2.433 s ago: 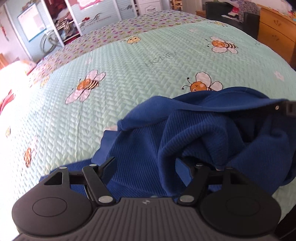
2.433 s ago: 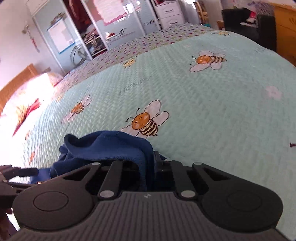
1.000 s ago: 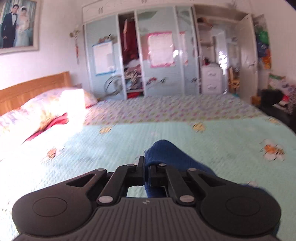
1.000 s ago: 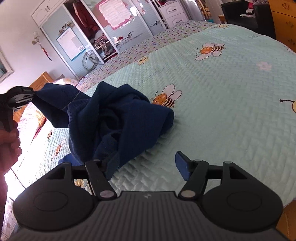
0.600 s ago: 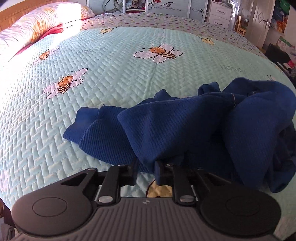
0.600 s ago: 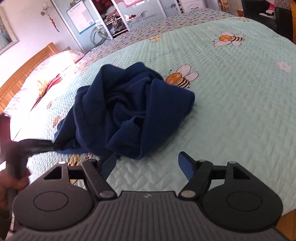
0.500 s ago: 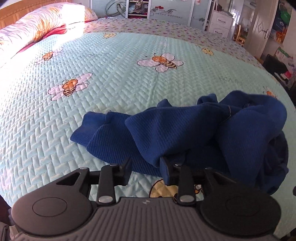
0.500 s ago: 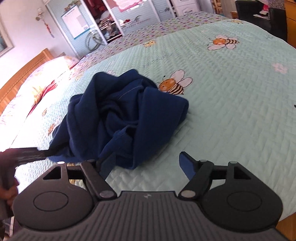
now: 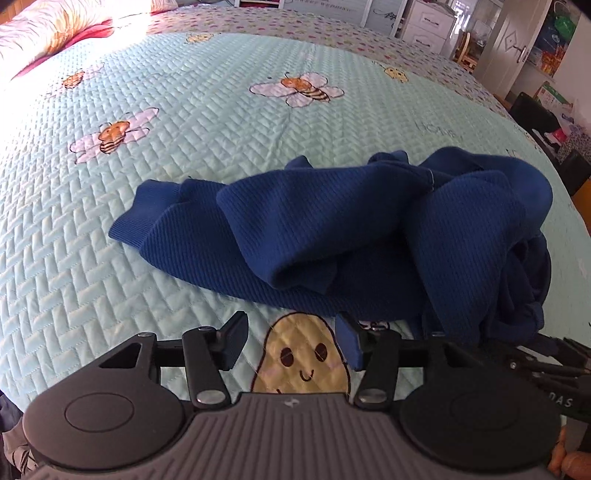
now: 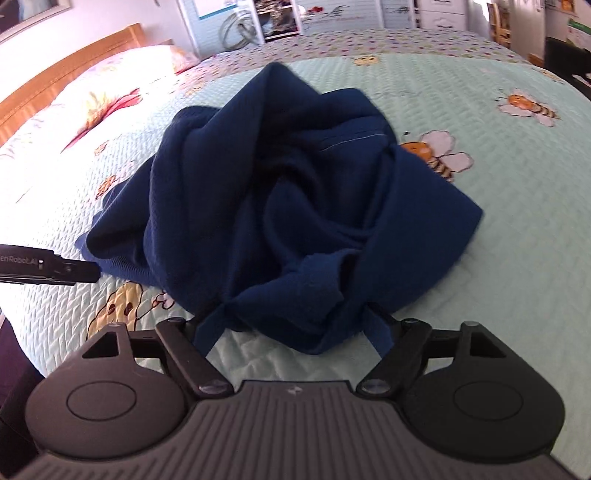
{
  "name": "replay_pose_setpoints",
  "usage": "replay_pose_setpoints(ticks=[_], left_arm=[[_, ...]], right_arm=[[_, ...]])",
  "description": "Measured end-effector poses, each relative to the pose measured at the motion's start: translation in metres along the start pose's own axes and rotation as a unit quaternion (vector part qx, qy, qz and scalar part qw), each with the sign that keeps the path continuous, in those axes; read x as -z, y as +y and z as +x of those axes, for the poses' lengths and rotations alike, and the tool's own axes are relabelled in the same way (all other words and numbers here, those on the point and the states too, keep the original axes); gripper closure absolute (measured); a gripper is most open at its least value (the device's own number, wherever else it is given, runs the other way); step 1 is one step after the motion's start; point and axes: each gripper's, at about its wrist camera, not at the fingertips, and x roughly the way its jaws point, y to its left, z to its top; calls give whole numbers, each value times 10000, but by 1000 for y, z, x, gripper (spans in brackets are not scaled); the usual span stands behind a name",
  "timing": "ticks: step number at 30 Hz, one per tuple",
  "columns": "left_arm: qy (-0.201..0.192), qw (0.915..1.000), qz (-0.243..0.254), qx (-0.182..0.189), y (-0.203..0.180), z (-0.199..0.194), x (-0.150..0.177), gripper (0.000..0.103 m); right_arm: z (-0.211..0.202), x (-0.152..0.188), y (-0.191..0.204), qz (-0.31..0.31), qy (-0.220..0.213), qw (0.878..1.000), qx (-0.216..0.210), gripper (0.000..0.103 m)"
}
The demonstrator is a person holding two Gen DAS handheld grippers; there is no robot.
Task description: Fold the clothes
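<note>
Blue: one crumpled garment, seemingly one bedspread.

pretty sunny bedroom. big bed with a mint green quilted bedspread covered in cartoon bees, plus a strip of dotted fabric along the far edge. floral pillow against a wooden headboard, blown out by sunlight. pale blue wardrobe at the back, white drawers beside it.
</note>
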Motion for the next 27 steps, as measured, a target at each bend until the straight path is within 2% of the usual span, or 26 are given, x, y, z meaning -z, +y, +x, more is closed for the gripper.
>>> replay_pose_setpoints(ticks=[1, 3, 5, 7, 8, 11, 12, 15, 17, 19, 20, 21, 23, 25, 27], left_arm=[[34, 10000, 42, 21, -3, 1, 1, 48], [60, 9999, 120, 46, -8, 1, 2, 48], [63, 9998, 160, 62, -11, 0, 3, 48], [54, 9998, 164, 36, -14, -1, 3, 46], [58, 9999, 161, 20, -15, -2, 3, 46], [77, 9999, 125, 6, -17, -2, 2, 46], [64, 9999, 95, 5, -17, -2, 2, 45], [15, 10000, -3, -53, -16, -2, 0, 45], [14, 9999, -60, -102, -15, -2, -1, 44], [38, 9998, -119, -135, -12, -2, -2, 43], [49, 9998, -155, -145, -10, -2, -2, 43], [61, 9997, -191, -155, -9, -2, -2, 43], [95, 9995, -262, -170, -5, -3, -2, 43], [115, 9994, -292, -176, -1, -5, -1, 43], [105, 9993, -306, -187, 2, -9, 1, 42]], right_arm=[[-1, -1, -2, 27, -47, 10000, 11, 46], [-7, -6, -15, 280, -233, 9993, 23, 69], [-16, -11, -34, 673, -498, 9965, 67, 72], [-27, -15, -60, 1035, -840, 9898, 499, 71], [-30, -16, -73, 1198, -863, 9873, 591, 68], [-38, -14, -95, 1495, -741, 9850, 433, 53], [-42, -13, -98, 1538, -744, 9845, 389, 51], [-62, -6, -83, 1416, -1025, 9839, 361, 42], [-75, -3, -72, 1407, -1291, 9810, 331, 41], [-84, -6, -54, 1109, -1579, 9807, 302, 38], [-87, -9, -43, 896, -1691, 9811, 274, 30], [-86, -12, -30, 590, -1683, 9837, 214, 18], [-77, -18, -4, 38, -1547, 9879, 22, 17], [-60, -21, 16, -244, -1253, 9915, -231, 17], [-38, -23, 25, -247, -1005, 9946, -99, 17]])
